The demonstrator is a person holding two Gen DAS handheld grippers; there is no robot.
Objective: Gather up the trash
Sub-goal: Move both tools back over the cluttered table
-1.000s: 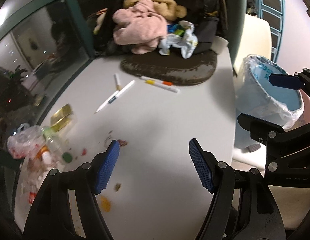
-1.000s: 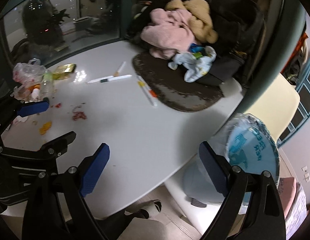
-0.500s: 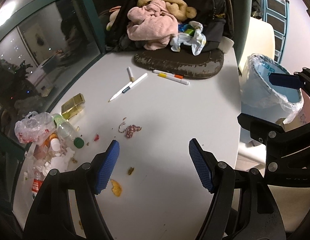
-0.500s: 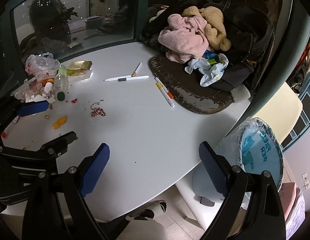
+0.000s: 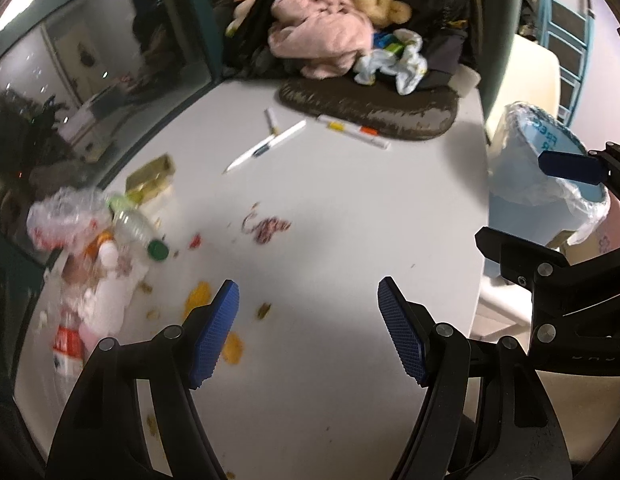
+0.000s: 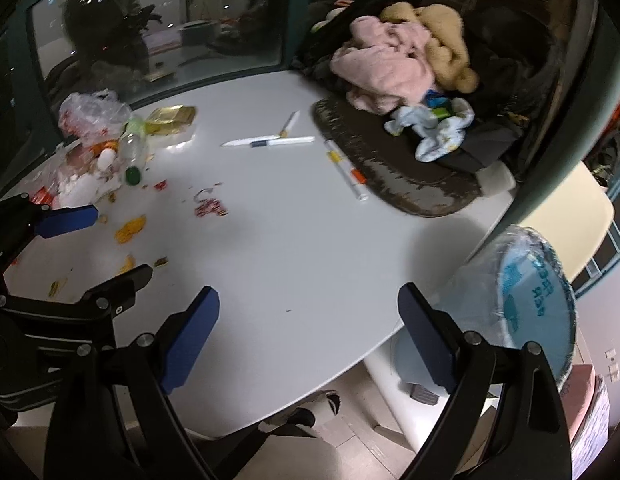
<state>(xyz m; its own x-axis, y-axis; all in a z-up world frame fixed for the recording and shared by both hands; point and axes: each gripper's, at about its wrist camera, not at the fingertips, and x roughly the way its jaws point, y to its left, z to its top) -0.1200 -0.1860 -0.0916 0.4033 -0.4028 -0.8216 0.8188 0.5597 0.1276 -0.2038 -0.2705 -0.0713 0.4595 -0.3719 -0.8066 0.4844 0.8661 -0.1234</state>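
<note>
1. The left gripper (image 5: pixel 308 334) hangs above the white table (image 5: pixel 350 220) with its blue pads wide apart and nothing between them.
2. The right gripper (image 6: pixel 308 340) hovers over the table's near edge, its fingers also spread wide and empty.
3. The trash sits at the table's left side: a crumpled plastic bag (image 6: pixel 92 110), a clear bottle (image 5: pixel 136 228) with a green cap, a gold wrapper (image 6: pixel 170 116) and a heap of white scraps (image 6: pixel 76 190).
4. Orange peel bits (image 5: pixel 198 296) and a red-and-white wrapper (image 6: pixel 210 207) lie scattered nearer the middle.
5. White pens (image 6: pixel 268 142) and a marker (image 5: pixel 352 131) lie farther off, beside a dark mat (image 5: pixel 370 102) bearing pink clothing (image 6: pixel 384 76).
6. A lined bin (image 5: pixel 542 184) stands off the table's right edge.
</note>
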